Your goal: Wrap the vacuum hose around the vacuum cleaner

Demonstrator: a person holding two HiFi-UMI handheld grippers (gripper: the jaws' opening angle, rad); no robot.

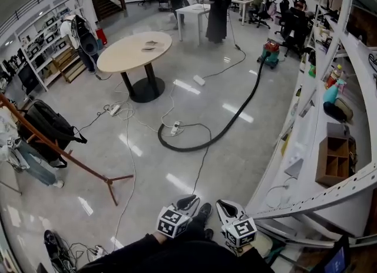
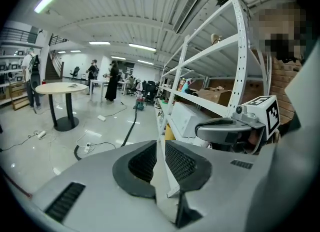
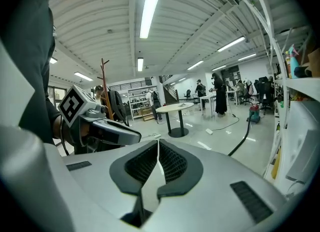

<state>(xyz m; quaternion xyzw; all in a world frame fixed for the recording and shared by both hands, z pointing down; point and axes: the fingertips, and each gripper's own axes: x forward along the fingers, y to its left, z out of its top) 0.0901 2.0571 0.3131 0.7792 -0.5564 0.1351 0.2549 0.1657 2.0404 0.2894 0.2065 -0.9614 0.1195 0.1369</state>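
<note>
The left gripper (image 1: 187,202) and right gripper (image 1: 227,208) are closed and empty. The vacuum hose (image 1: 235,118) lies on the floor well ahead of both, running to the vacuum cleaner (image 1: 270,52).

In the head view a round beige table (image 1: 134,52) on a black pedestal stands at eleven o'clock, with papers (image 1: 150,46) lying on its top; at twelve o'clock a white rectangular table (image 1: 193,10) has a person in black (image 1: 217,6) standing just beside it; a white power strip (image 1: 175,128) lies on the glossy grey floor (image 1: 235,148) near the centre, a second power strip (image 1: 114,110) at ten o'clock; a wooden coat rack (image 1: 88,165) slants across eight o'clock with a black backpack (image 1: 47,125) hanging on it; white shelving (image 1: 306,130) runs along three o'clock, a wooden compartment box (image 1: 333,161) resting on it.
</note>
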